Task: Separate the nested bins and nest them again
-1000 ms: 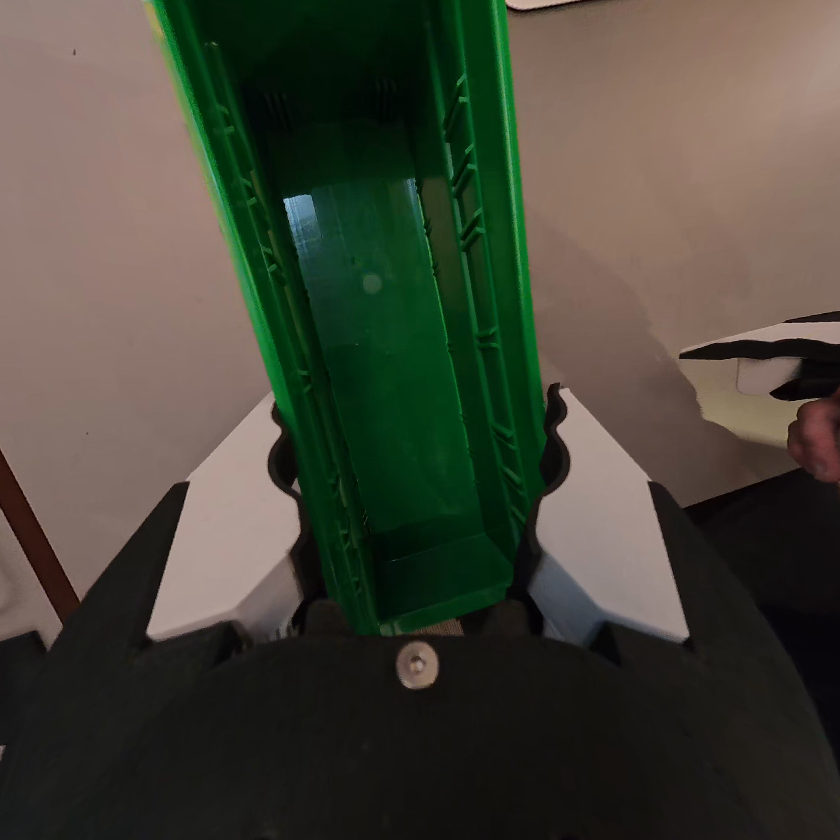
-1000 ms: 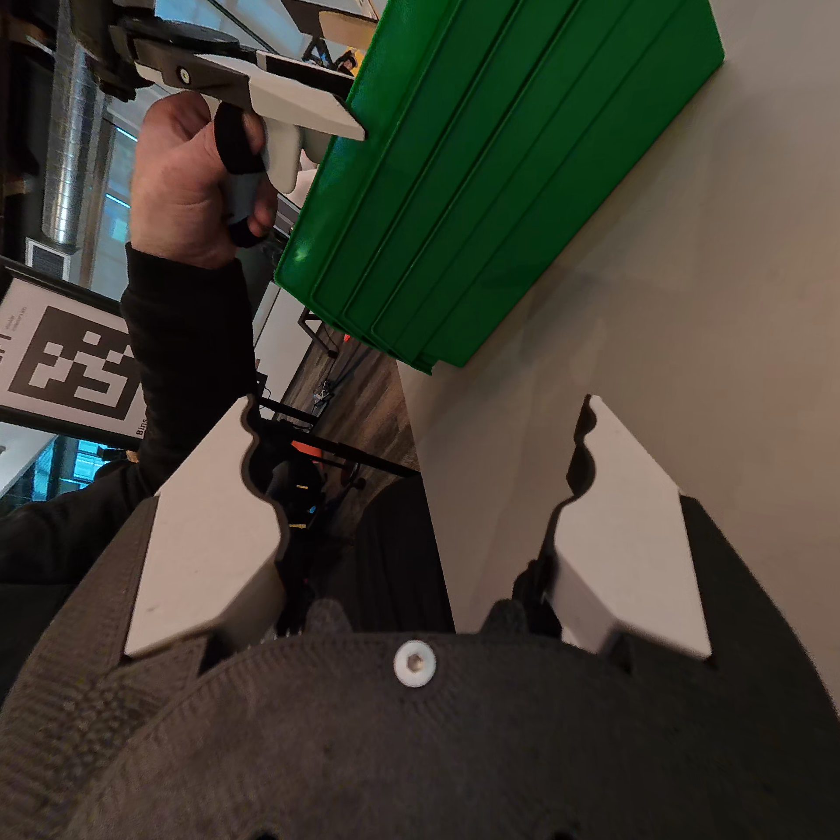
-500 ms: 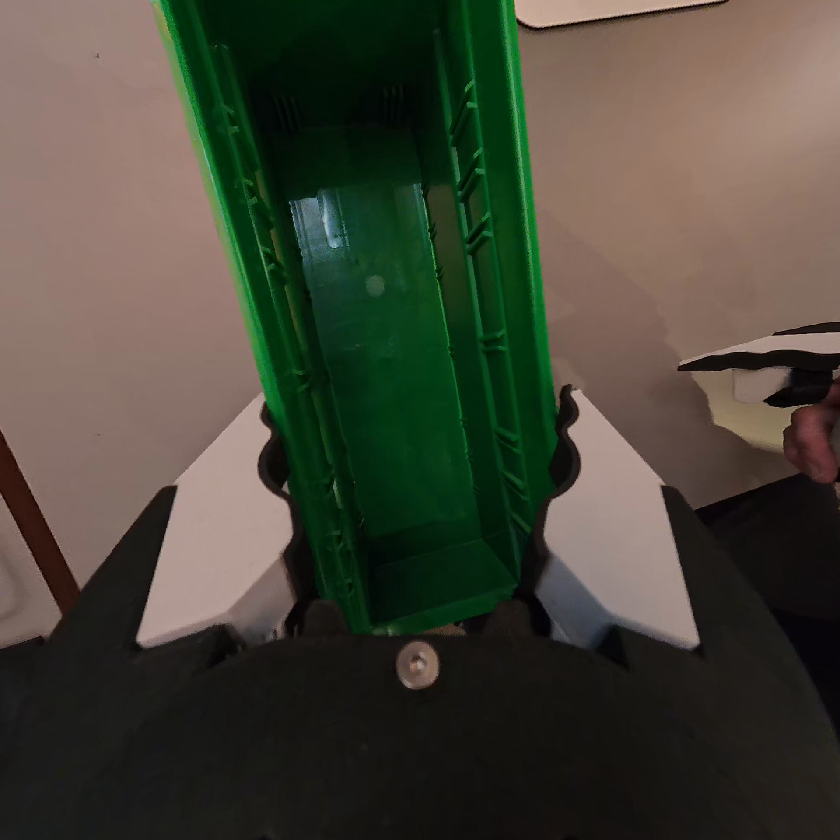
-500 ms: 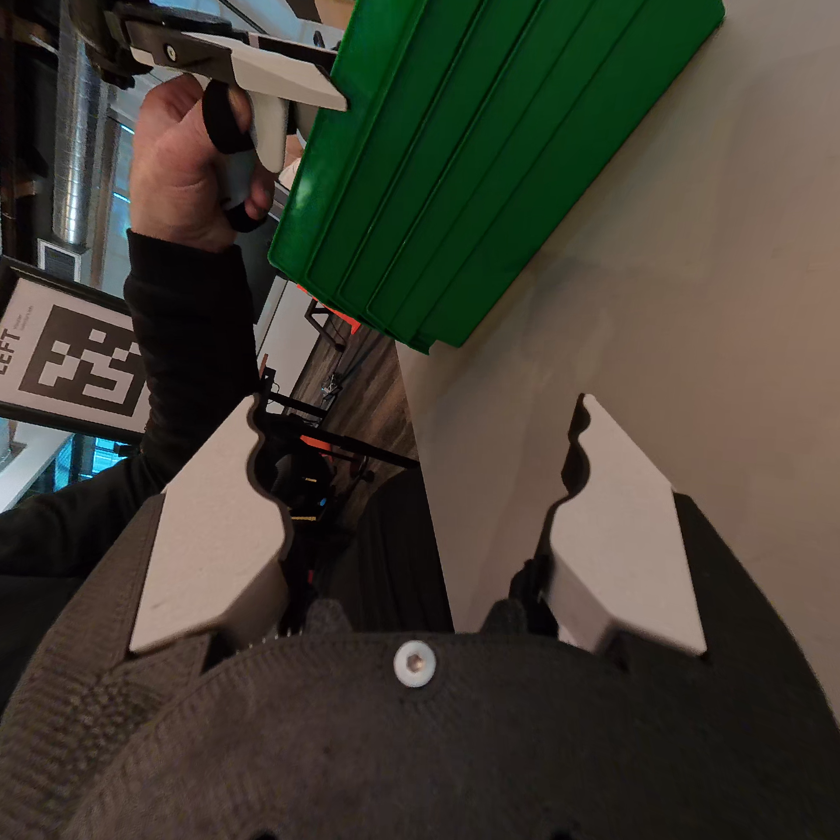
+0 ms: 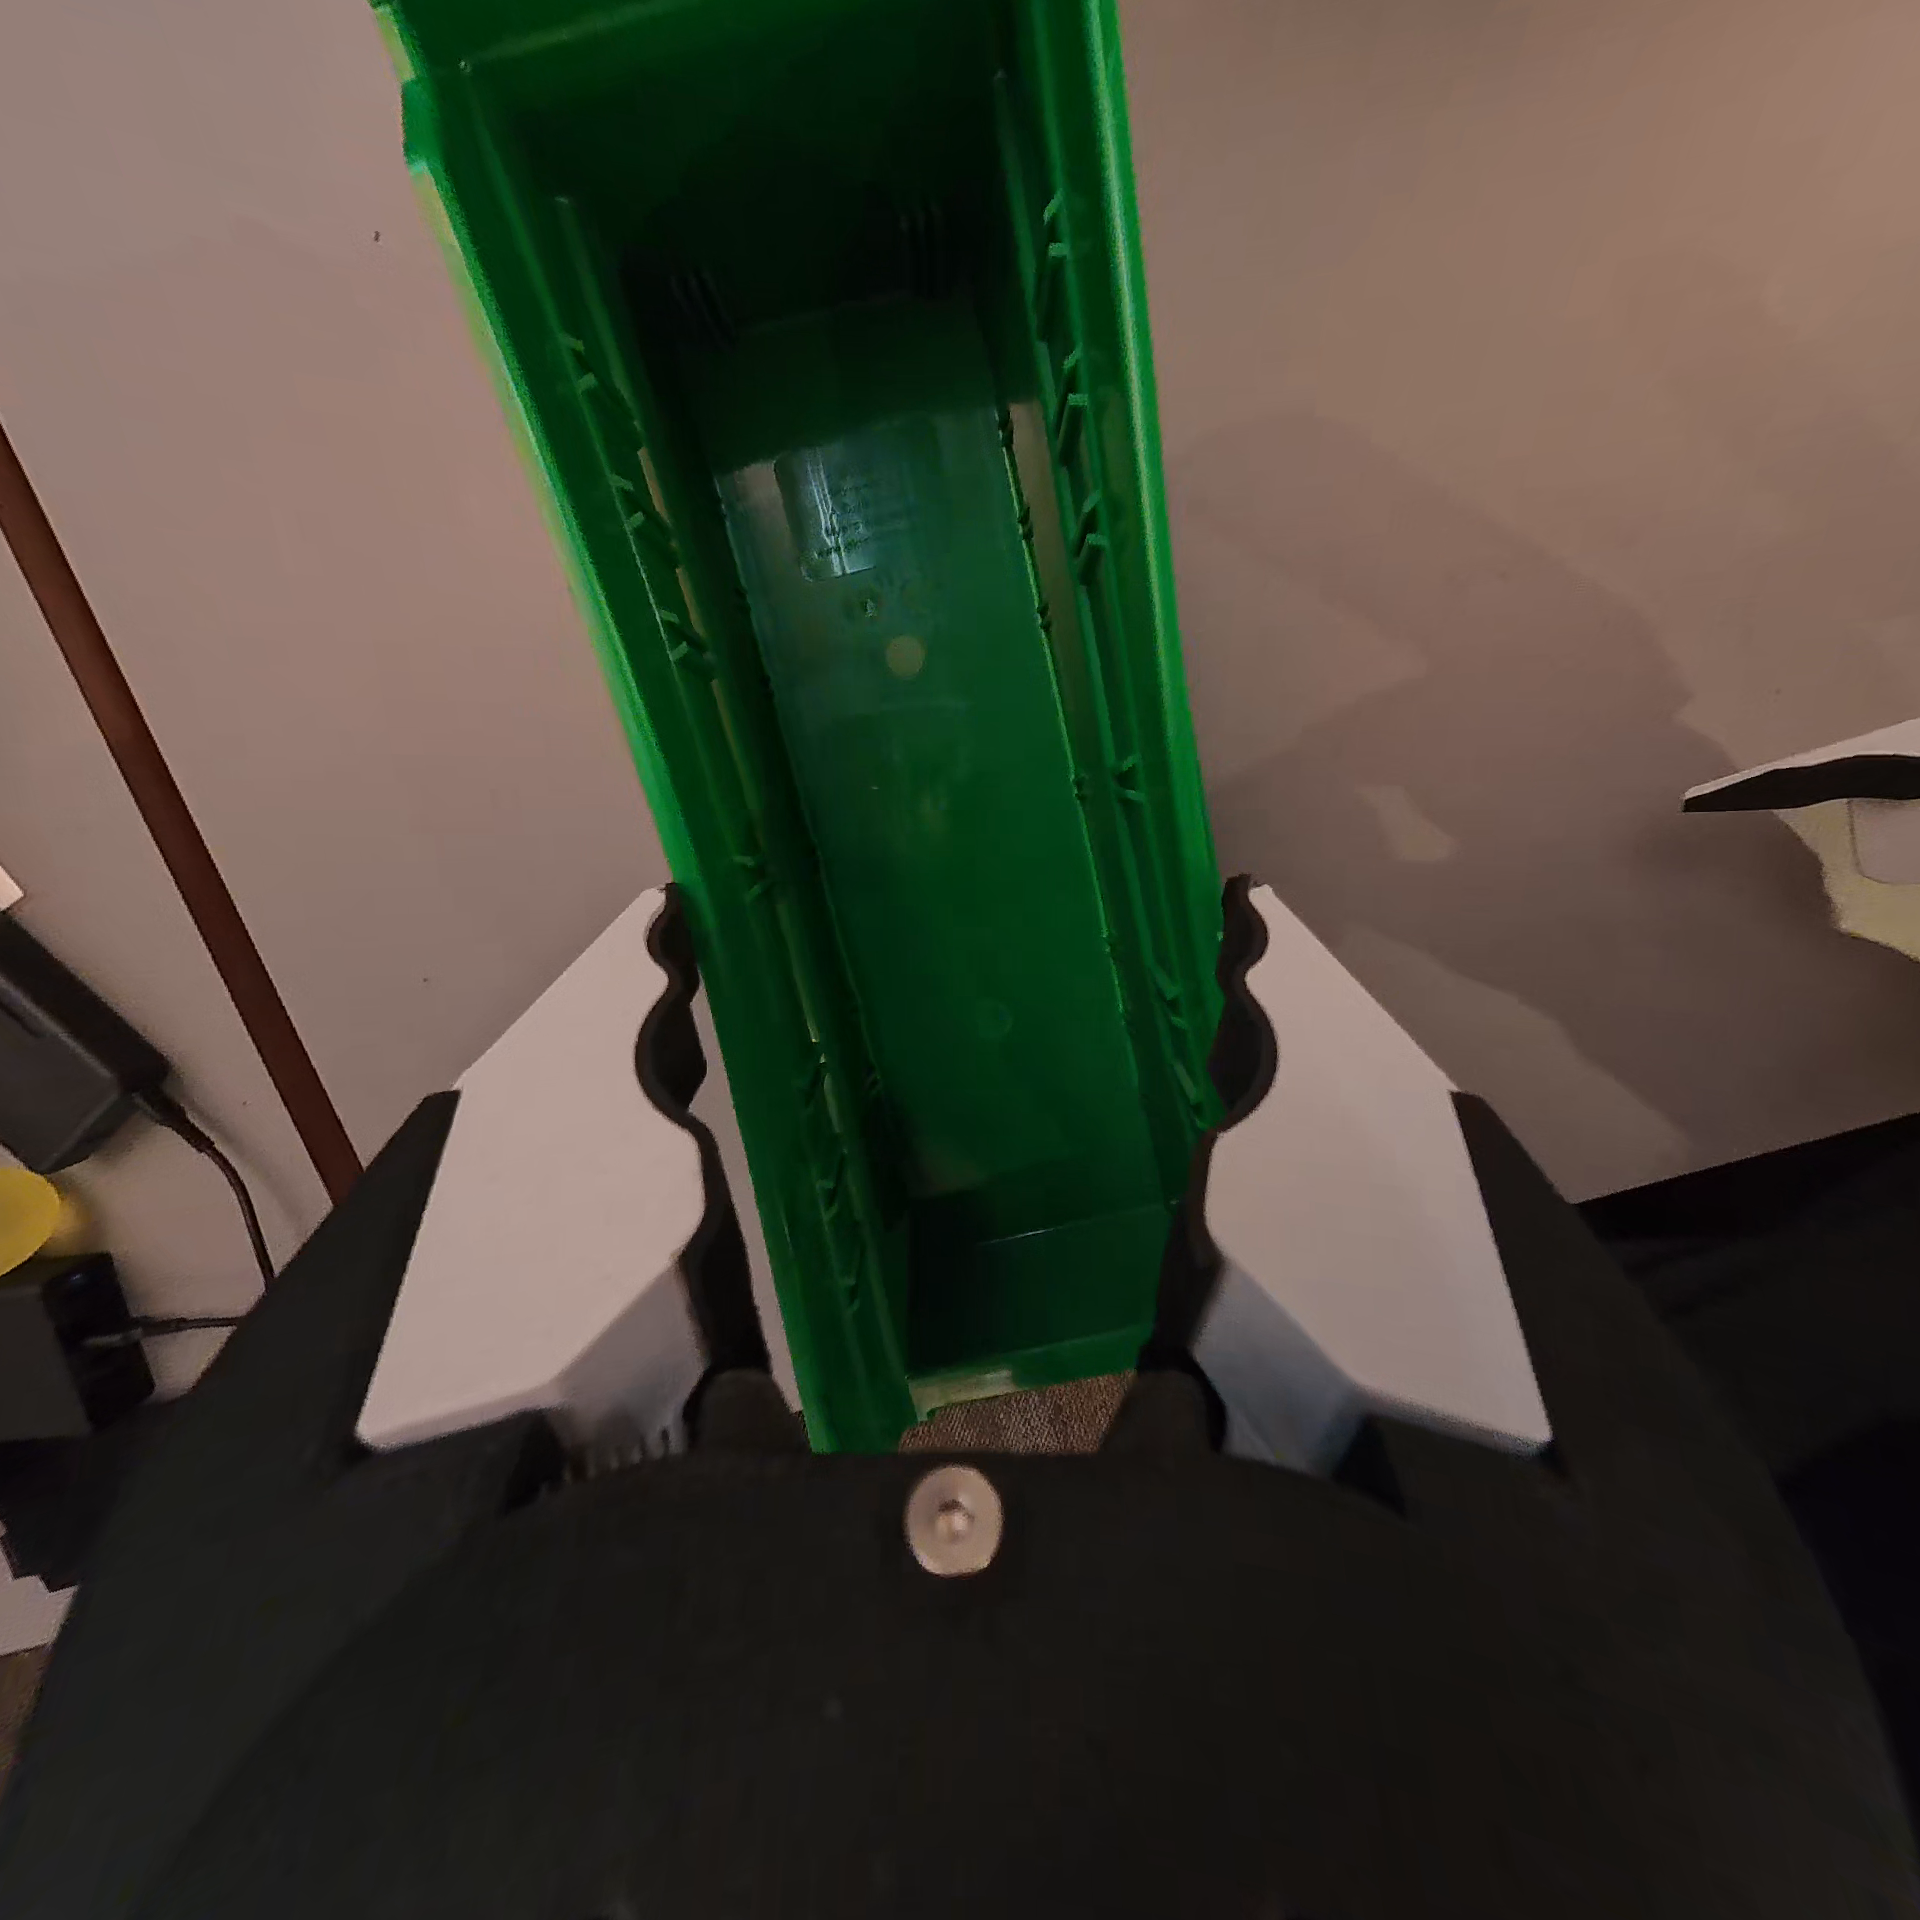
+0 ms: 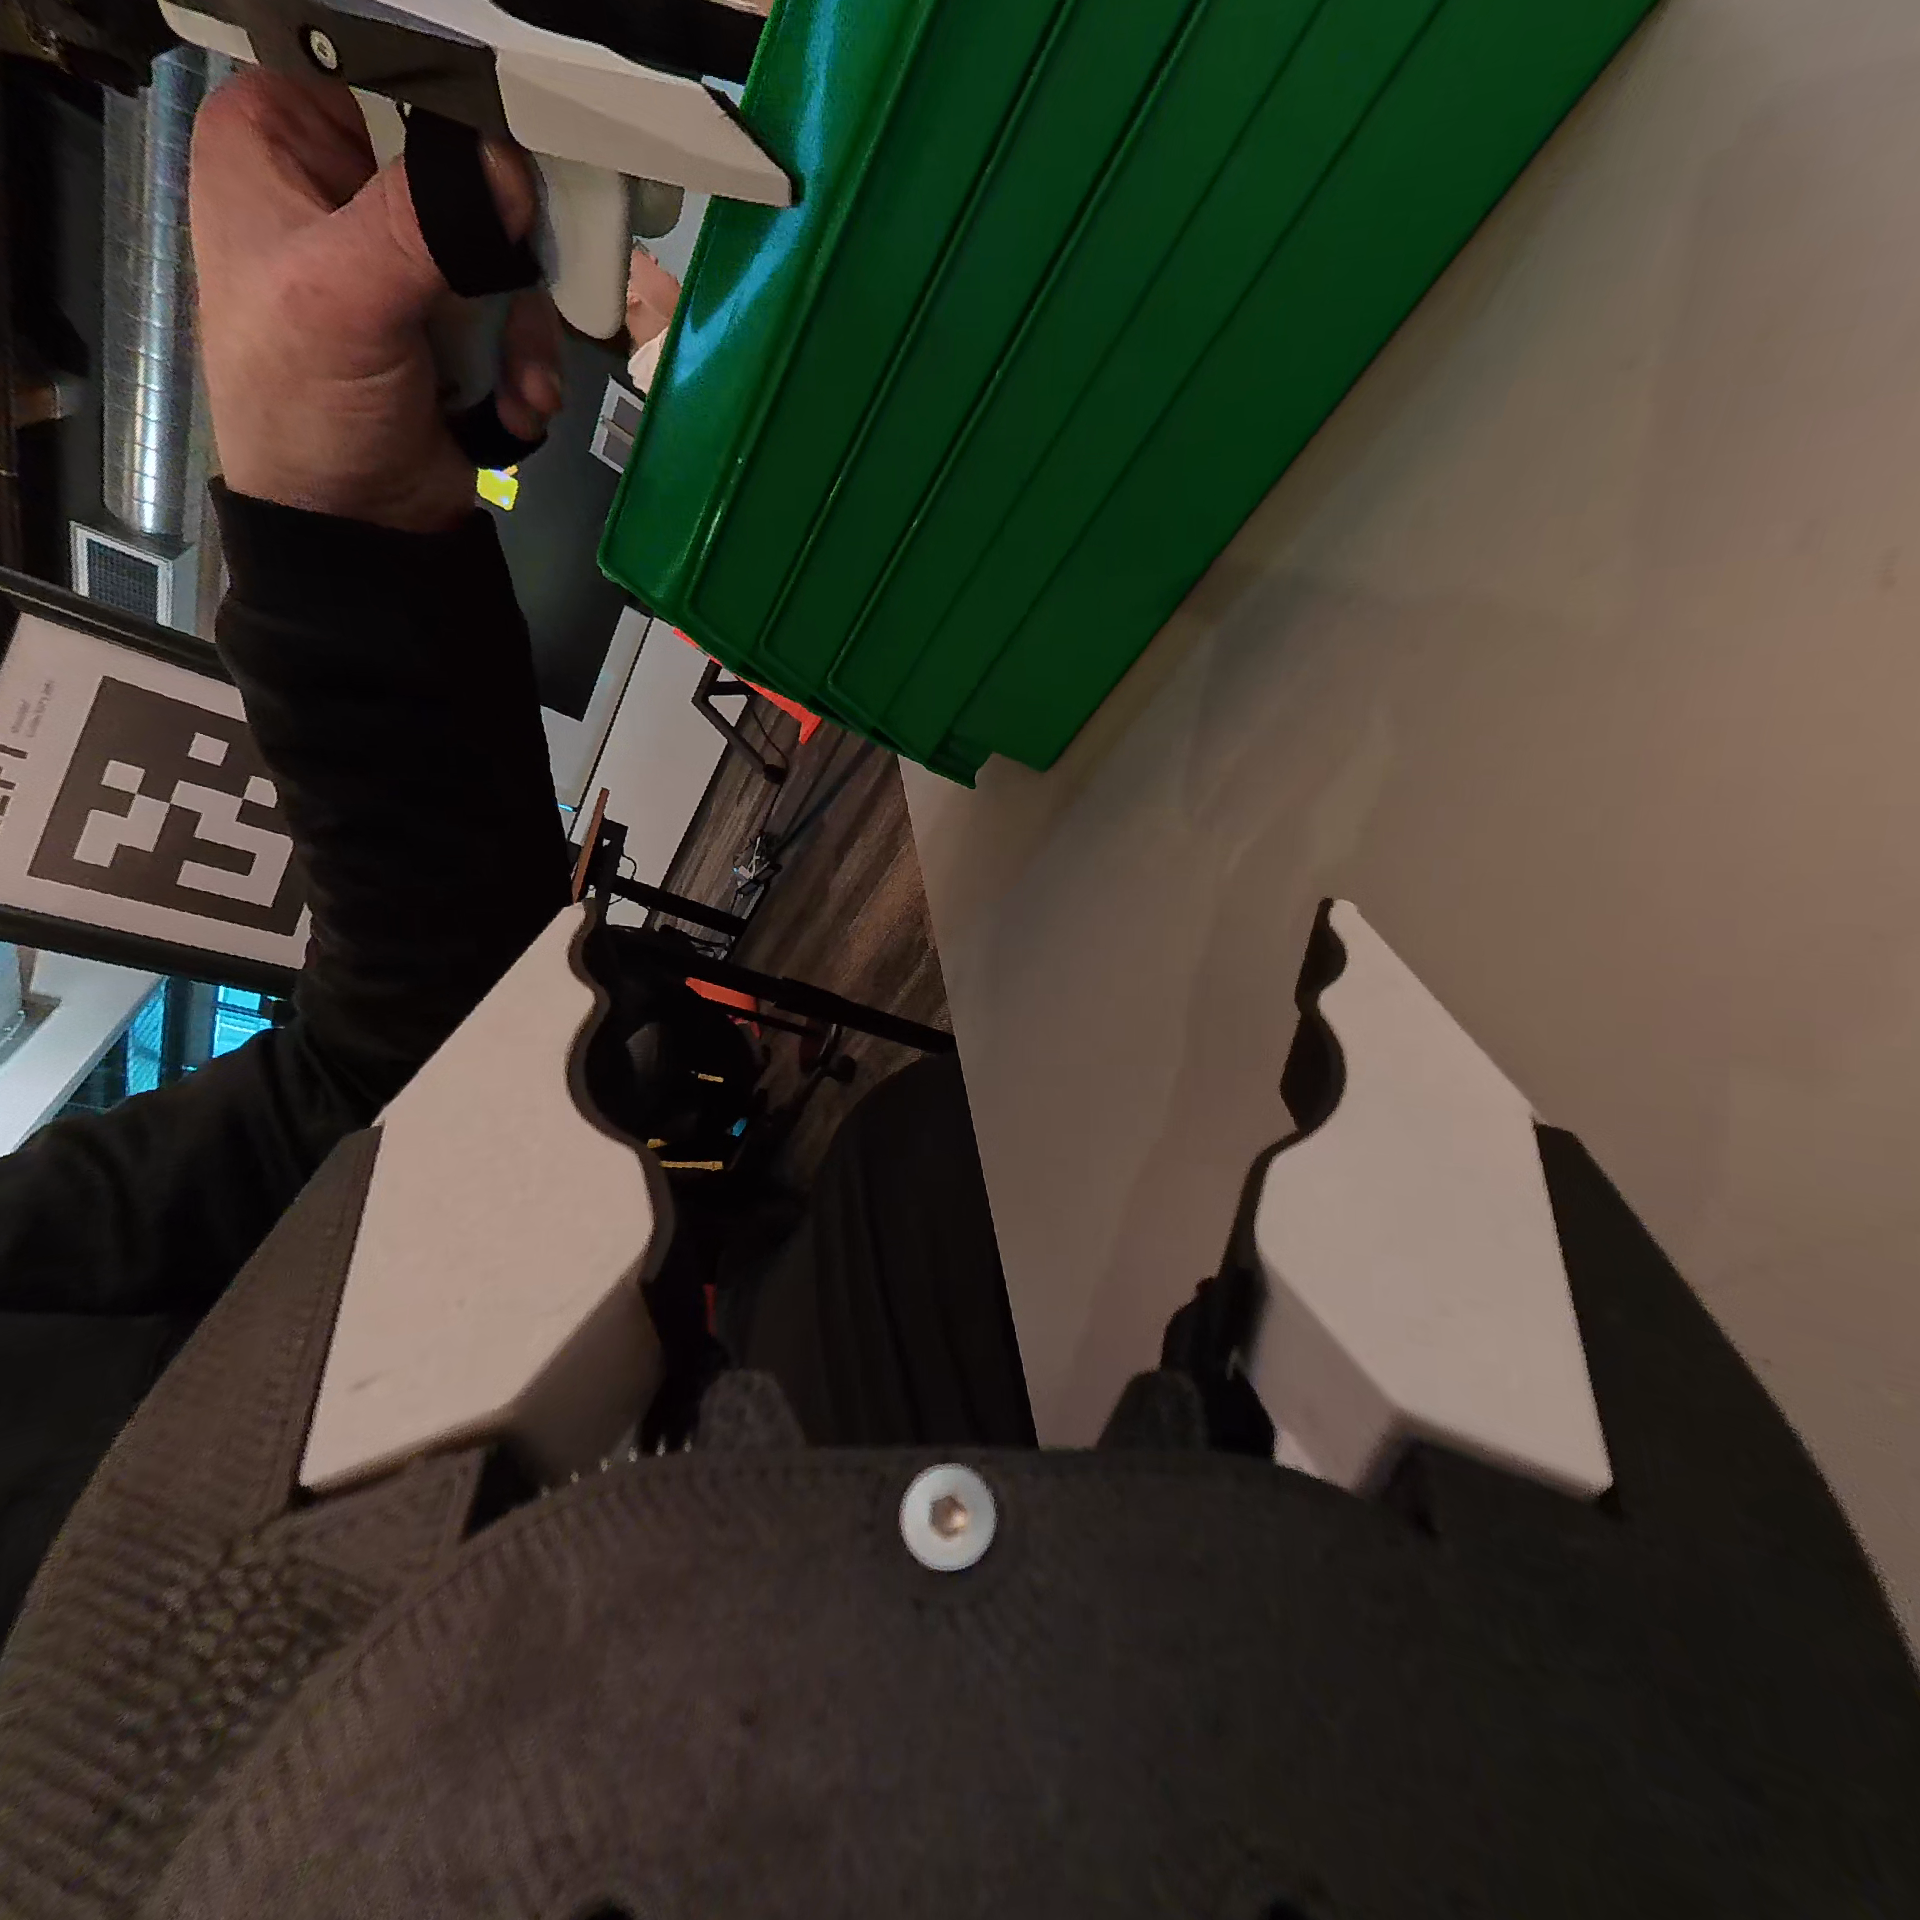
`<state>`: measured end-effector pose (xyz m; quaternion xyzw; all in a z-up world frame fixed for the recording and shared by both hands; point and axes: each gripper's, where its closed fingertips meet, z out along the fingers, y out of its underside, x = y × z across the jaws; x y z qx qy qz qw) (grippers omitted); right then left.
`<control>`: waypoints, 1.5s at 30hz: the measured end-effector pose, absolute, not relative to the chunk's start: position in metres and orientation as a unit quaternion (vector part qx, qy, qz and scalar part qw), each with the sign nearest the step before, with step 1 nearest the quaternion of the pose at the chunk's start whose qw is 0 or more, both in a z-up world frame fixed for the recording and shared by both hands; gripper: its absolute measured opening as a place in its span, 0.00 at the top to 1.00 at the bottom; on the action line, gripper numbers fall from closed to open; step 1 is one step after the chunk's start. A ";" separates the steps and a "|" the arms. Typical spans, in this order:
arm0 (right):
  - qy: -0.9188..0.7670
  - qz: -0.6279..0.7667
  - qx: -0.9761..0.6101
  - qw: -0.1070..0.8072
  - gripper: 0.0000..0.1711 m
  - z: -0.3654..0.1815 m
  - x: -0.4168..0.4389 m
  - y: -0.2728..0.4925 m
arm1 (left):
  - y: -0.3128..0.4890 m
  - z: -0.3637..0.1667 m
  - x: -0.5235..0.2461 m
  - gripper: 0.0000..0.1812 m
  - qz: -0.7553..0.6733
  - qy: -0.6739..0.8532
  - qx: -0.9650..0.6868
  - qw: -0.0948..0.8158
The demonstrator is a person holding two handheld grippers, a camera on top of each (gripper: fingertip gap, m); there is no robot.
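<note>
A stack of nested green bins (image 5: 935, 831) runs away from me in the left wrist view, open side facing the camera. My left gripper (image 5: 953, 899) is shut on the stack's near end, one finger on each long outer wall. In the right wrist view the stack (image 6: 1039, 364) is tilted over the beige table (image 6: 1507, 831), with several stepped rims showing. I cannot tell whether it touches the table. The left gripper (image 6: 644, 135) and the hand (image 6: 332, 312) holding it are at its upper end. My right gripper (image 6: 956, 914) is open and empty, below the stack at the table's edge.
The right gripper's finger (image 5: 1818, 800) shows at the right edge of the left wrist view. A brown strip (image 5: 177, 810), a black box with a cable (image 5: 62, 1081) and a yellow object (image 5: 21, 1216) lie at the left. A black-and-white marker board (image 6: 156, 810) stands behind the sleeve.
The left gripper has shifted with the stack still in its grip, bringing the brown strip and the things at the left further into view. The right gripper stays open and has barely moved.
</note>
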<state>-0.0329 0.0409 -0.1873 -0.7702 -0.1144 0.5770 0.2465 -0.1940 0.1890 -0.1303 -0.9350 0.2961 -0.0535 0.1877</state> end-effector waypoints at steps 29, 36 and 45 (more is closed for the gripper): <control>-0.085 0.589 -0.749 0.291 0.27 -0.157 0.006 0.060 | 0.177 -0.003 -0.144 0.46 -0.128 0.309 -0.875 0.351; -0.049 0.568 -0.727 0.384 0.29 -0.105 0.093 0.082 | 0.135 -0.016 -0.031 0.45 -0.198 0.391 -0.837 0.328; 0.032 0.521 -0.736 0.431 0.38 -0.099 0.210 0.086 | 0.099 -0.131 0.104 0.44 -0.248 0.439 -0.826 0.252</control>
